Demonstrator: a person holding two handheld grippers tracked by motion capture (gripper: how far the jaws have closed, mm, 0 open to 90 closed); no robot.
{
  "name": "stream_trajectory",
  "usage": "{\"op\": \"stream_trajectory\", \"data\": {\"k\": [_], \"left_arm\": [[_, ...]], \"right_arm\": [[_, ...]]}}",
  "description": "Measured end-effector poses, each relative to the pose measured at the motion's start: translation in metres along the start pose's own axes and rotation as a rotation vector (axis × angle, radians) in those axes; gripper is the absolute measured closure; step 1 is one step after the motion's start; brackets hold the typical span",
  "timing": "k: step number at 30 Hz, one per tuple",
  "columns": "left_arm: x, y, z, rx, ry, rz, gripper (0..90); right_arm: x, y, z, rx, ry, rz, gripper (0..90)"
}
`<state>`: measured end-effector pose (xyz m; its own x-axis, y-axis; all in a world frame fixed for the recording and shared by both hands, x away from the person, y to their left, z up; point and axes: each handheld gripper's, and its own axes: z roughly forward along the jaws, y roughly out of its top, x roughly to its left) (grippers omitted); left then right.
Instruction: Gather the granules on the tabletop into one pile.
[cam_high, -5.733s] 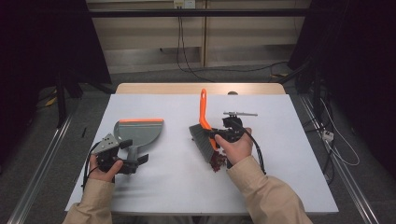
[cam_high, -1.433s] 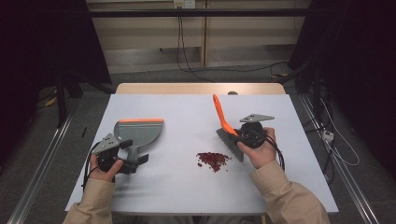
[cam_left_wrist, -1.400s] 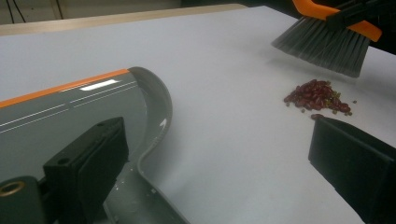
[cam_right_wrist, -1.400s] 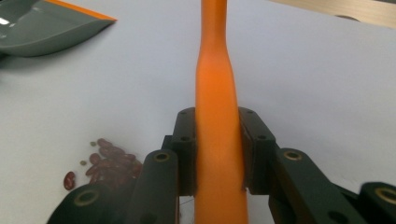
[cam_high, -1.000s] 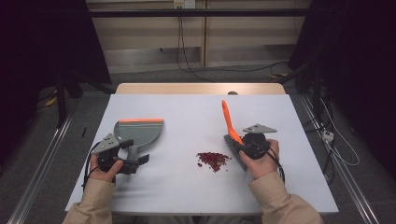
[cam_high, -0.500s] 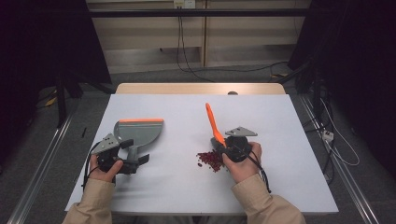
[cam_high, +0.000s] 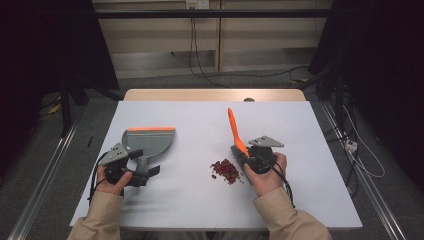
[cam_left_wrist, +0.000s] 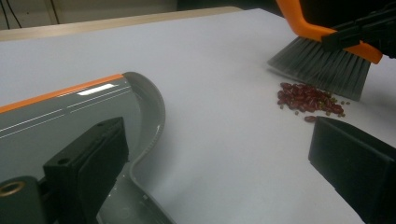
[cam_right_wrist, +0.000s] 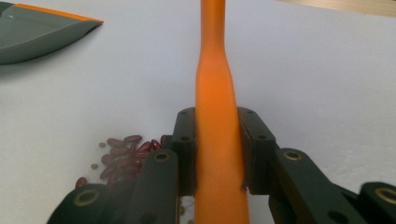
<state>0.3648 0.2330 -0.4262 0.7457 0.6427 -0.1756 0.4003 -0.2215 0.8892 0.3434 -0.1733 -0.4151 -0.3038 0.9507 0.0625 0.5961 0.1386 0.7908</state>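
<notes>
A small pile of red beans (cam_high: 226, 170) (cam_left_wrist: 306, 98) (cam_right_wrist: 123, 156) lies on the white table (cam_high: 300, 200). My right gripper (cam_high: 244, 150) (cam_right_wrist: 217, 144) is shut on the orange handle of a brush (cam_high: 233, 127) (cam_right_wrist: 215, 84). The brush's grey bristles (cam_left_wrist: 322, 65) stand just past the pile's right side. A grey dustpan (cam_high: 150, 140) (cam_left_wrist: 56, 121) (cam_right_wrist: 37, 32) with an orange lip lies flat at the left. My left gripper (cam_high: 144, 162) (cam_left_wrist: 219, 158) rests at the dustpan's handle, jaws wide apart, one jaw over the pan and the other on bare table.
The table's far wooden edge (cam_high: 215, 95) carries a small dark object (cam_high: 248, 99). Cables (cam_high: 200, 65) run over the floor behind, and metal rails (cam_high: 45, 180) flank the table. Bare white surface lies between dustpan and beans.
The right gripper lifted the brush off the beans, carried it to the right, then brought it back to the pile's right edge. The left gripper and the dustpan stayed put.
</notes>
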Motion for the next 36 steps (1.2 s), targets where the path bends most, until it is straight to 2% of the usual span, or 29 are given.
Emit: {"op": "stream_trajectory", "data": {"k": [5, 7, 13, 18, 21, 23, 26, 28, 30, 34, 36], "left_arm": [[0.001, 0.000, 0.000, 0.004, 0.001, 0.000, 4.7], [0.001, 0.000, 0.000, 0.004, 0.002, 0.003, 4.7], [0.002, 0.000, 0.000, 0.003, 0.002, -0.002, 4.7], [0.001, 0.000, 0.001, 0.004, 0.003, -0.002, 4.7], [0.001, 0.000, 0.000, 0.004, 0.005, -0.002, 4.7], [0.001, 0.000, 0.000, 0.004, 0.007, -0.002, 4.7], [0.002, 0.000, 0.000, 0.004, 0.009, -0.001, 4.7], [0.002, -0.001, 0.000, 0.006, 0.010, -0.001, 4.7], [0.002, -0.001, 0.000, 0.006, 0.009, -0.002, 4.7], [0.002, -0.001, 0.000, 0.007, 0.011, -0.001, 4.7], [0.002, -0.001, 0.000, 0.006, 0.011, -0.002, 4.7]], "right_arm": [[0.010, 0.002, 0.006, -0.026, 0.048, 0.019, 71.6], [0.012, 0.005, 0.007, -0.030, 0.058, 0.010, 71.6], [0.004, 0.016, -0.001, -0.057, 0.102, -0.014, 71.5], [-0.006, 0.024, -0.006, -0.068, 0.245, -0.047, 71.5], [-0.010, 0.029, -0.006, -0.065, 0.361, -0.094, 71.5], [-0.010, 0.030, -0.005, -0.057, 0.444, -0.143, 71.5], [-0.004, 0.029, -0.006, -0.038, 0.513, -0.249, 71.6], [0.002, 0.027, -0.007, -0.030, 0.551, -0.303, 71.6], [0.007, 0.025, -0.008, -0.025, 0.565, -0.358, 71.6], [0.011, 0.020, -0.007, -0.022, 0.610, -0.391, 71.6], [0.013, 0.019, -0.007, -0.008, 0.618, -0.434, 71.6]]}}
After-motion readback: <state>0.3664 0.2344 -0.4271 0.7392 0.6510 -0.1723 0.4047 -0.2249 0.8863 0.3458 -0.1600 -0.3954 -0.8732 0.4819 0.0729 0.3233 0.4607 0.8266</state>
